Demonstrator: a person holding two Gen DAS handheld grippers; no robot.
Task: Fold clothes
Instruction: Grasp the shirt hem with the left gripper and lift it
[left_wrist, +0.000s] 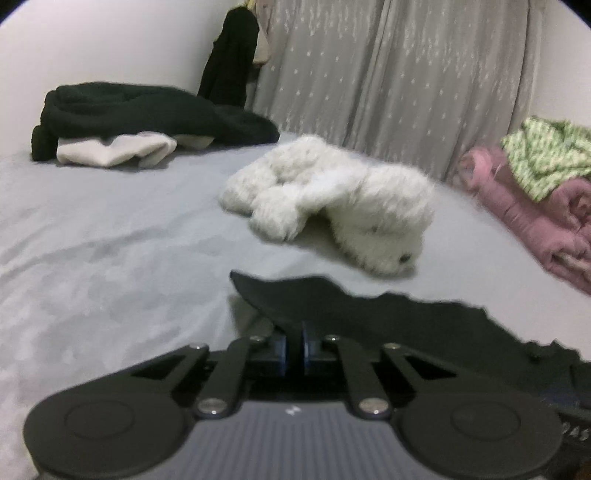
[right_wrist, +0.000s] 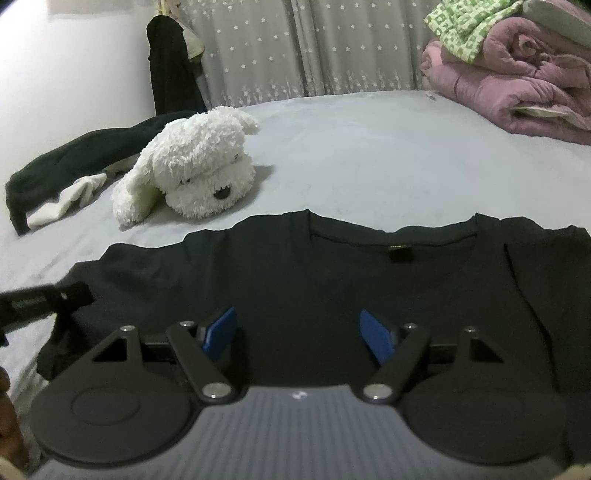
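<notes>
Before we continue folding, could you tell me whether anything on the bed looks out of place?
Yes: a white plush dog lies on the sheet just beyond the black T-shirt, a toy among laundry. The left gripper pinches the shirt's edge.

Grey bed (right_wrist: 369, 155): black T-shirt (right_wrist: 332, 273), plush dog (right_wrist: 192, 166), pink quilt (right_wrist: 517, 92).

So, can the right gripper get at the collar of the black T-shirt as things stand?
Probably yes. The right gripper is open above the black T-shirt, and the collar lies straight ahead with only flat cloth between. The plush dog sits off to one side.
</notes>
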